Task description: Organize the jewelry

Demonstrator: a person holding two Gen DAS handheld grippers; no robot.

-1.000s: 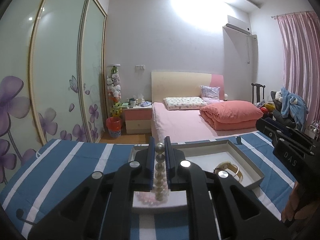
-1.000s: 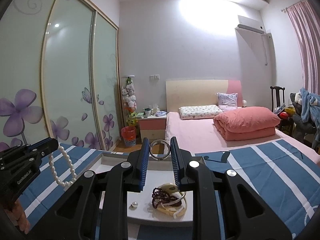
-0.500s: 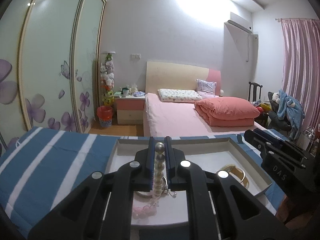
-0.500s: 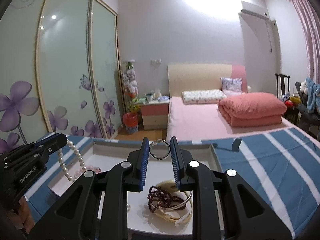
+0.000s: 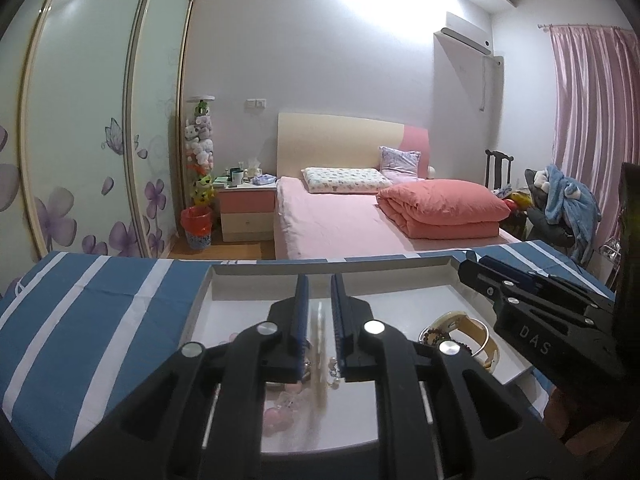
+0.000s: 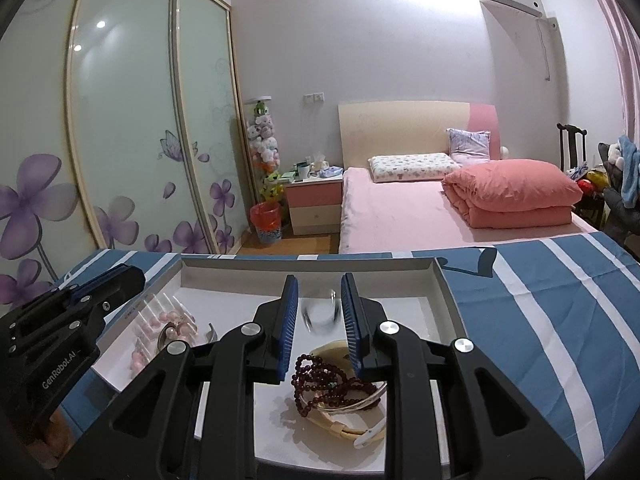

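Observation:
A shallow white tray point(image 5: 400, 278) lies on a blue-and-white striped cloth point(image 5: 100, 300). My left gripper point(image 5: 319, 280) hovers over the tray's left part. Its jaws are opening, and a pearl strand point(image 5: 320, 344) shows as a pale blur dropping between them, free of the pads. Over the same tray point(image 6: 240, 272), my right gripper point(image 6: 320, 280) has its jaws opening too. A silver ring point(image 6: 320, 314) is blurred in the gap, touching neither pad. Below it lie a dark red bead bracelet point(image 6: 328, 376) and a cream watch point(image 6: 344, 424).
Pink beads point(image 5: 280, 412) and small clear pieces point(image 6: 160, 312) lie in the tray's left part. The other gripper's body shows at each view's side: right one point(image 5: 532, 320), left one point(image 6: 60, 332). Beyond the striped cloth point(image 6: 540, 320) stand a pink bed point(image 5: 340, 220) and a wardrobe point(image 6: 120, 120).
Both grippers sank toward the tray. The left jaws let go of the pearl strand and the right jaws let go of the silver ring; both pieces now blur downward.

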